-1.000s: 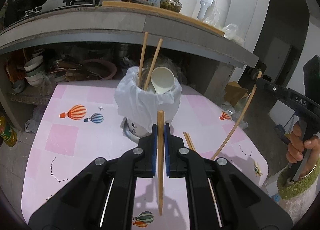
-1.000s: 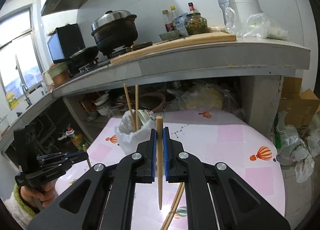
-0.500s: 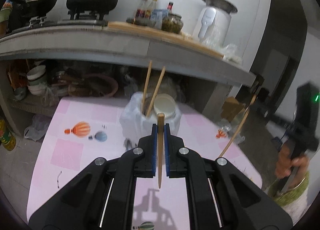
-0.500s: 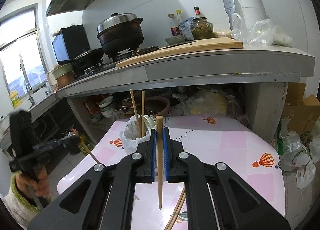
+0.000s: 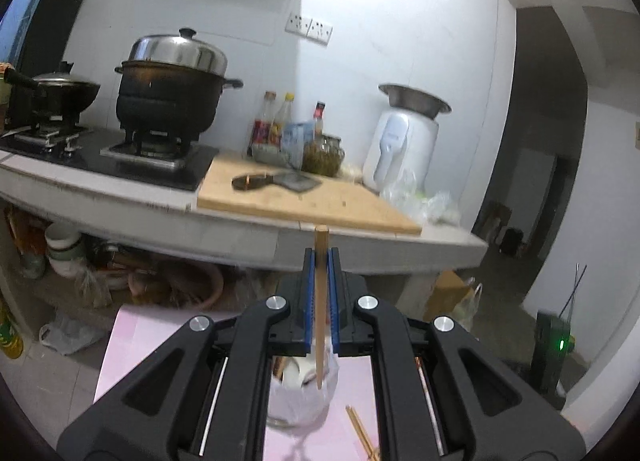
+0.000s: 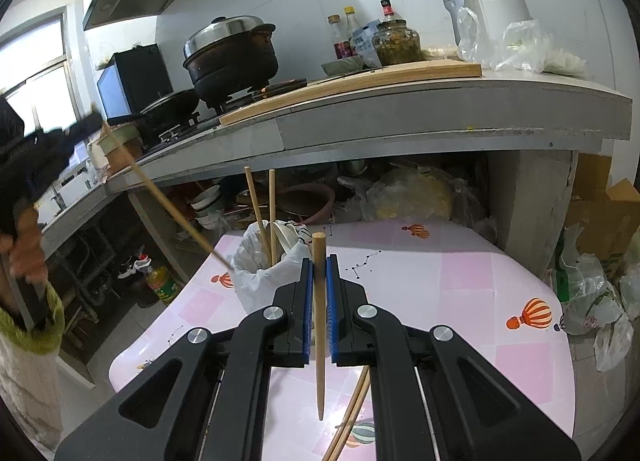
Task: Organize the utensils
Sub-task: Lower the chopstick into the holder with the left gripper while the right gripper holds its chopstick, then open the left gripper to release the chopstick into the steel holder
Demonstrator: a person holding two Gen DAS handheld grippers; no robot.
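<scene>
Aloft, left claw (image 5: 321,261) gripping chopstick (image 5: 320,325)

i see both fisheye views curving hard toward black corners, the countertop (image 6: 440,109) bowing like an arc. daylight floods from the window (image 6: 36,101) at 9 o'clock in the right wrist view, nearly blown out. my left view is dimmer, with a dark doorway (image 5: 552,181) at 3 o'clock and a bright wall at 12. the hand (image 6: 24,245) at 9 o'clock is motion-blurred; the cutting board (image 5: 304,201) looks softly smeared
</scene>
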